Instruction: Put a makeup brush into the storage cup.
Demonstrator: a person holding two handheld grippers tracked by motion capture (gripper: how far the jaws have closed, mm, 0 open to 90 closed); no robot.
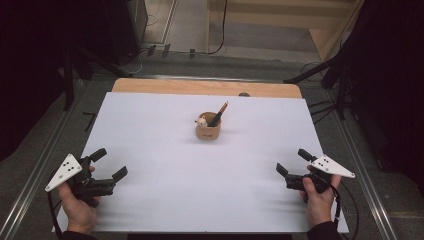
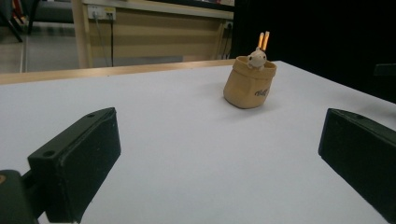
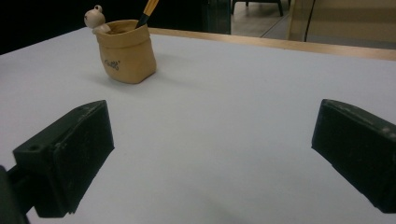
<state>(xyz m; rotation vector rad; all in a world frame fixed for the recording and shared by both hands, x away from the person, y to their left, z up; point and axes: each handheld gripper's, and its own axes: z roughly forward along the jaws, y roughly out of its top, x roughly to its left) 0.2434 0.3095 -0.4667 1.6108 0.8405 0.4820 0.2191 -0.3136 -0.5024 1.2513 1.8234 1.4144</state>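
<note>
A white sheet (image 1: 165,200) covers the counter (image 1: 205,88), whose wooden far edge shows bare. Beyond it lies grey floor (image 1: 190,25) with trailing cables (image 1: 220,30) and pale wooden furniture (image 1: 280,12). Dark stands (image 1: 310,75) and black drapes (image 1: 395,75) flank both sides; metal rails (image 1: 30,185) run alongside.

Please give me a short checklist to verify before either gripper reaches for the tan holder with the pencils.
1. Left gripper open, jaws wide apart, nothing between them: ok.
2. Right gripper open, nothing held: ok.
3. Tan holder upright on the white table cover, apart from both grippers: ok.
4. Pencils inside the holder, leaning, tips up: ok.
5. Path from each gripper to the holder free of other things: ok.
6. Small bear figure on the holder's rim, fixed or loose: cannot tell.
</note>
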